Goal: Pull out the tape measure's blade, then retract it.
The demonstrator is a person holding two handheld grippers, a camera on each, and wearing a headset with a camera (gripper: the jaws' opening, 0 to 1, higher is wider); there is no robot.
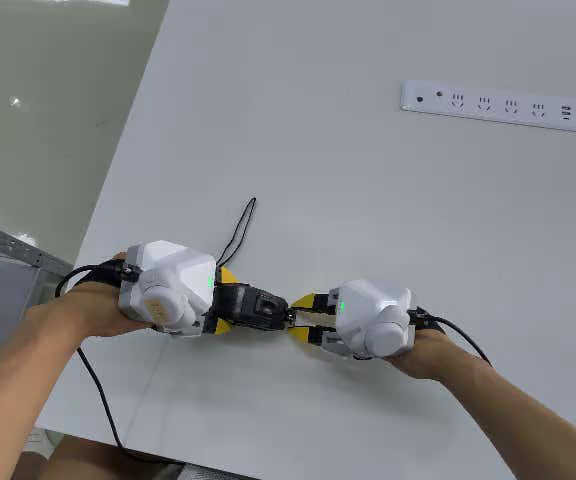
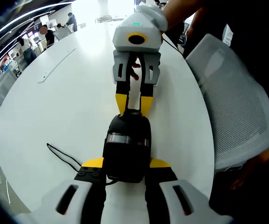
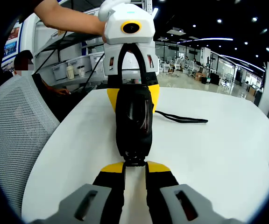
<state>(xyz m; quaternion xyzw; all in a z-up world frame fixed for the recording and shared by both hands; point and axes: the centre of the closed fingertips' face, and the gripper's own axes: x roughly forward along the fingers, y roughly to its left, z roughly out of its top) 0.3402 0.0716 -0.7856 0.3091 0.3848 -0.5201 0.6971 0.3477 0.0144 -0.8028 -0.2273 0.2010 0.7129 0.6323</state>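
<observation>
A black tape measure (image 1: 256,305) lies just above the white table (image 1: 368,200), held between the two grippers. My left gripper (image 1: 225,300) is shut on its case, yellow tips on either side (image 2: 126,163). My right gripper (image 1: 301,316) faces it and is shut on the blade's end hook (image 3: 133,161) at the case mouth. In the right gripper view the case (image 3: 134,116) stands straight ahead with the left gripper (image 3: 133,95) behind it. No length of blade shows between case and right jaws. The case's black wrist strap (image 1: 238,228) trails across the table.
A white power strip (image 1: 498,105) lies at the far right of the table. The table's left edge (image 1: 118,170) runs close beside my left hand. A grey mesh chair (image 2: 237,107) stands by the table, and a black cable (image 1: 93,375) hangs from the left gripper.
</observation>
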